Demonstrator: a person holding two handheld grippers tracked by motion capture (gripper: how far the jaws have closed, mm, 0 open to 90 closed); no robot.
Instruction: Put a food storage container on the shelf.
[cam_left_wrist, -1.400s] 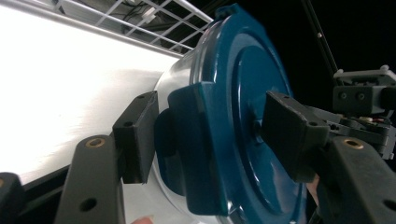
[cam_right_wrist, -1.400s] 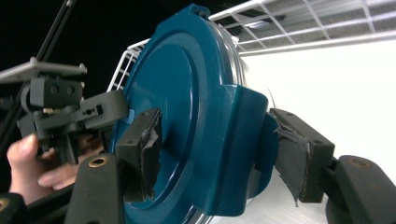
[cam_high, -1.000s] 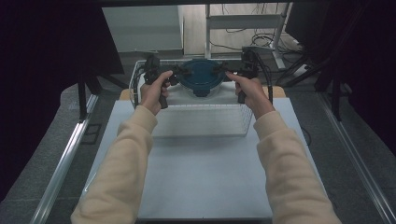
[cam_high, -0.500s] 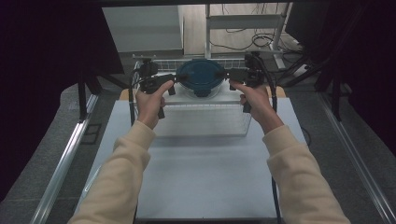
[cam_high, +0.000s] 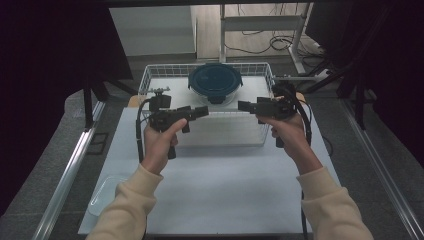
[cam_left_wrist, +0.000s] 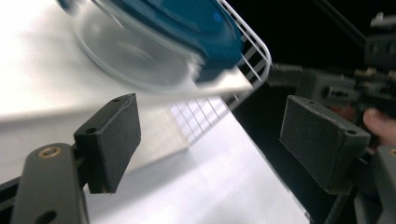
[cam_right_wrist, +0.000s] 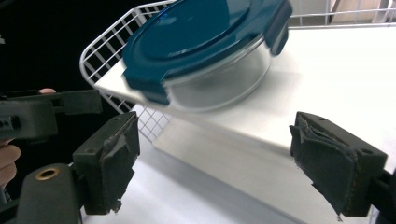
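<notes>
The left gripper is held above the table's near half, its jaws spread wide with nothing between them; in the left gripper view the two black pads stand far apart over bare white surface. The right gripper faces it from the other side, just apart from it, jaws likewise wide and empty, the foam on its pads frayed. Both point inward toward each other in front of a white wire basket. Inside the basket, at its far middle, sits a round glass container with a dark blue clip-on lid, upright on the basket's white floor. The basket rests on a white table. A clear plastic lid lies at the table's near left corner.
</notes>
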